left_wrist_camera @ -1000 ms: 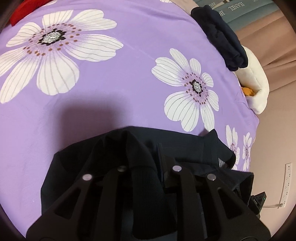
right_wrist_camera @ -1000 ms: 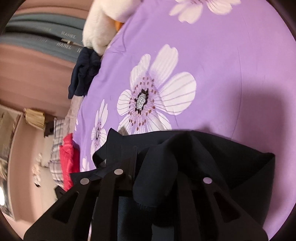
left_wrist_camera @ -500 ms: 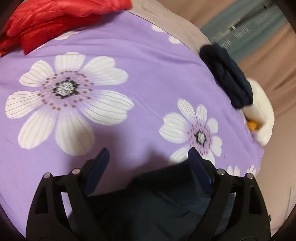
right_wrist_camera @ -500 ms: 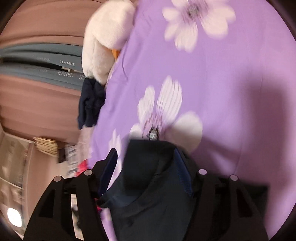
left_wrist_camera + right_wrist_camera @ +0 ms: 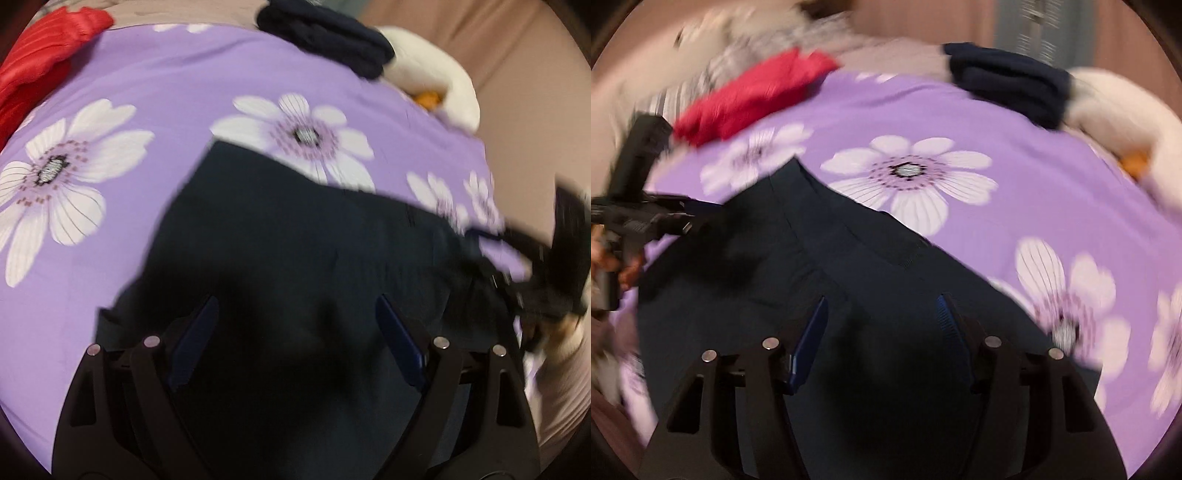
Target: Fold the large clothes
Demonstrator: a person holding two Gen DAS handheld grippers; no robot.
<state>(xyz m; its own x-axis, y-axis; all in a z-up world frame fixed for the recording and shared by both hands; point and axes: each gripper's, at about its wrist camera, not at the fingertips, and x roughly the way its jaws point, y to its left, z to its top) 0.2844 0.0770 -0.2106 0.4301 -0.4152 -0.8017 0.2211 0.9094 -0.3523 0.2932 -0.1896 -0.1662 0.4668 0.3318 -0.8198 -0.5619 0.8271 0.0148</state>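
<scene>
— Navy garment (image 5: 295, 240) spread on the purple floral bed (image 5: 147, 92), lying under both grippers, long axis from seven to one o'clock.
— Left gripper (image 5: 295, 321)?
— Wide apart, holding nothing, just opened over the cloth.
— Right gripper (image 5: 882, 317)?
— Parted too, empty, hovering above the three o'clock side. Equally near; next fold likely needs both.

Two grippers (image 5: 295, 317) (image 5: 882, 317) – one dark garment (image 5: 295, 240) spread out, one folded dark garment (image 5: 328, 40), one red garment (image 5: 40, 70), one white plush toy (image 5: 439, 81), one flowered bedsheet (image 5: 166, 92).
</scene>
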